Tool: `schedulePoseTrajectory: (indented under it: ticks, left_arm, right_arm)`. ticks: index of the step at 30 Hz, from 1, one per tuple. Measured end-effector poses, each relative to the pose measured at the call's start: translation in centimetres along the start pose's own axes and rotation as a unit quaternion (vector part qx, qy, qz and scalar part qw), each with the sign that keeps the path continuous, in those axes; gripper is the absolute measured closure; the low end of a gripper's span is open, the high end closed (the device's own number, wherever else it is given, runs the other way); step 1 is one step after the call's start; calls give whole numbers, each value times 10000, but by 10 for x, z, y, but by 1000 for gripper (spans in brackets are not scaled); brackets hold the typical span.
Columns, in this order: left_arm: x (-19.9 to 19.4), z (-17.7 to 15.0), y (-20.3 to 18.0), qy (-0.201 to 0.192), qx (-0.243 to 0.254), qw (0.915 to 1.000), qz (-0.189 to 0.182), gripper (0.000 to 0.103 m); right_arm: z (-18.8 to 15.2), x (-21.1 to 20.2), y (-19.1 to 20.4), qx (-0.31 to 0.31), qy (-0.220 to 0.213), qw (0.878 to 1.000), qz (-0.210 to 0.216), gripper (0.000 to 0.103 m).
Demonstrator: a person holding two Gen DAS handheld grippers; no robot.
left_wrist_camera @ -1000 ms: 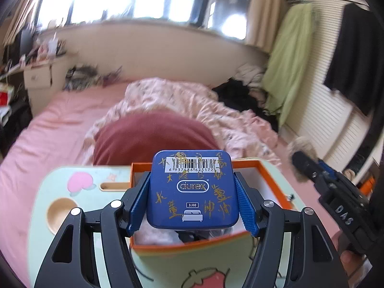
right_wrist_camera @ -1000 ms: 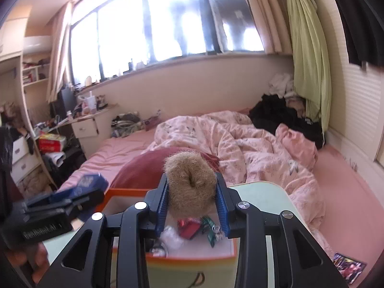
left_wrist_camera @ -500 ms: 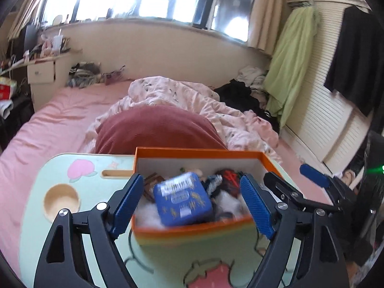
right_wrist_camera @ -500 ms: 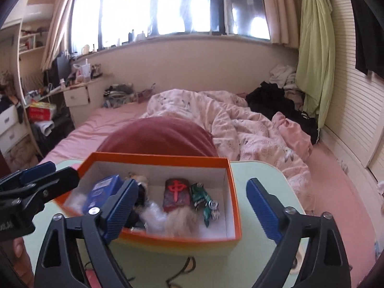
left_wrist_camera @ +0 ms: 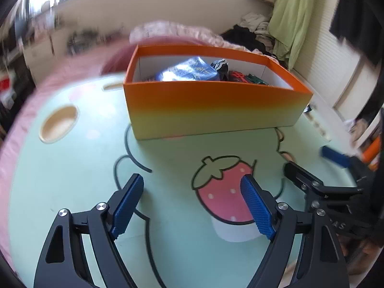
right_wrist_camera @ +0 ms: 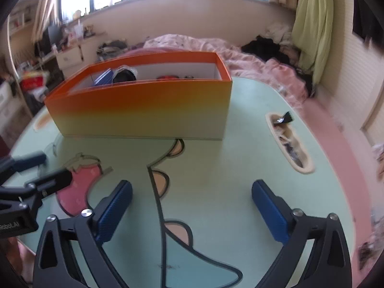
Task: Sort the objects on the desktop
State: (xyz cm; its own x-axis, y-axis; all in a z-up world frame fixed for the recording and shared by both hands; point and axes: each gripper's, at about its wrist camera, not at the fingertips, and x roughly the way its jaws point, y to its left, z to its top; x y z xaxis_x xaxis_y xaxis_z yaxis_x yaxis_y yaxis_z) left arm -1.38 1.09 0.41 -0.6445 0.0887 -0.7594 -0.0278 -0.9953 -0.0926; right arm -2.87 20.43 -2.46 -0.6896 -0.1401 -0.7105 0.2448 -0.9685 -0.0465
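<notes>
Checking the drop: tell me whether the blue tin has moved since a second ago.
Yes. The blue tin went from the left gripper, which is now open, down into the orange box.

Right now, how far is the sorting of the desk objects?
It looks almost done. The blue tin and other small items already lie inside the orange box. Nothing is in hand: the left tool and the right tool are both open and empty, low over the green table. Possibly left: the small dark bits in the side slot of the table.
</notes>
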Motion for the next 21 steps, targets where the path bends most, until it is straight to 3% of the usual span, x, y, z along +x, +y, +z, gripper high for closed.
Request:
schedulePoseTrajectory:
  ticks: [2,4,7,21]
  left_arm:
    - [-1,-4,-6,-31,169,9995,263,13]
    - [-1,-5,-4,42,72,9995,301,0]
    - [-4,-7,-4,16,75,9996,284,0]
    - [1,-10,-7,88,216,9996,164,0]
  right_arm:
    - [0,-3,2,-18,71,9998,161,0]
    - [-5,-7,-1,60,-102,9998,184,0]
    - [-11,-11,1,-8,-321,9991,283,0]
    - [-16,-4,-2,-51,-359,9989,311,0]
